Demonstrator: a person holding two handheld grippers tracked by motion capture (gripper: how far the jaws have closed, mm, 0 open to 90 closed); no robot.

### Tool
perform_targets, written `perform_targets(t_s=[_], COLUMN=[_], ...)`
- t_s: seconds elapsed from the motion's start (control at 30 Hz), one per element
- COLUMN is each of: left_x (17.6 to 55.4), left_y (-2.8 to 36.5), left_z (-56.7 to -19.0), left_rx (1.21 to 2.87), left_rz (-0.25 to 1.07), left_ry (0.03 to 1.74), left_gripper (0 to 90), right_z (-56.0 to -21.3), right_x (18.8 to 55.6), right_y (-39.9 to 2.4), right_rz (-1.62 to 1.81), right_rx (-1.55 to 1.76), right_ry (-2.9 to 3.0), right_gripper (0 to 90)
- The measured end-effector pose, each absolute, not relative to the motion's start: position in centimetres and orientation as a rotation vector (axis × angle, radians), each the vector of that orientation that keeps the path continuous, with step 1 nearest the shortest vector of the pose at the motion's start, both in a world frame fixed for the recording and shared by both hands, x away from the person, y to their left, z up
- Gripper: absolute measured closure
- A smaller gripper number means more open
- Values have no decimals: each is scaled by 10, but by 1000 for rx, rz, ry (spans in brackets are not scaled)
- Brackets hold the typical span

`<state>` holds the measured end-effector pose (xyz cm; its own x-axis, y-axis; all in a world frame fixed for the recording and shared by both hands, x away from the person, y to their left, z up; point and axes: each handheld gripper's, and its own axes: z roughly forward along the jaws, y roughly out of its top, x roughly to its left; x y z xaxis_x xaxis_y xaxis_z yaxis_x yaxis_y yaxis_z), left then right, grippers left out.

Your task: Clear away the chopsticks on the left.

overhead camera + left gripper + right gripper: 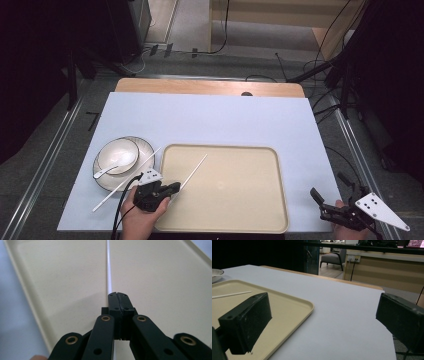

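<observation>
In the high view the left gripper (172,189) sits at the lower left edge of the beige tray (260,220), its jaws pressed together on the near end of a white chopstick (194,171) that runs up and to the right across the tray's left part; the left gripper view shows the pinch close up, the left gripper's (117,296) tips meeting around the chopstick (108,270), which runs straight up the frame over the tray (62,277). At the lower right of the high view the right gripper (316,199) rests on the white table cover (210,117), just right of the tray; its own view shows its jaws spread wide and empty, the tray's corner (294,305) between them and the chopstick's tip (232,294) at the left edge. A second chopstick (120,184) lies to the left of the tray, leaning across the rim of a plate (145,150) that holds a white bowl (118,155) and a spoon (104,172).
</observation>
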<state>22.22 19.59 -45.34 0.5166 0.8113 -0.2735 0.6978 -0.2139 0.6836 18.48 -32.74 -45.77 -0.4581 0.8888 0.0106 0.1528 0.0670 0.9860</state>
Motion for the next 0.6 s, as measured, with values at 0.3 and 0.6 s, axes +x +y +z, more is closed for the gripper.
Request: perform_targets(t_s=[0.3,0.6], left_x=[249,269], left_y=[165,147], left_z=[-451,-455], left_rx=[2004,2053], left_rz=[174,178], left_ry=[1199,1214], left_gripper=[900,900], right_z=[-459,-459], right_x=[185,186], right_y=[-326,-328], right_rz=[1444,1455], right_rx=[1040,1046], right_ry=[1710,1698], right_gripper=[2,2])
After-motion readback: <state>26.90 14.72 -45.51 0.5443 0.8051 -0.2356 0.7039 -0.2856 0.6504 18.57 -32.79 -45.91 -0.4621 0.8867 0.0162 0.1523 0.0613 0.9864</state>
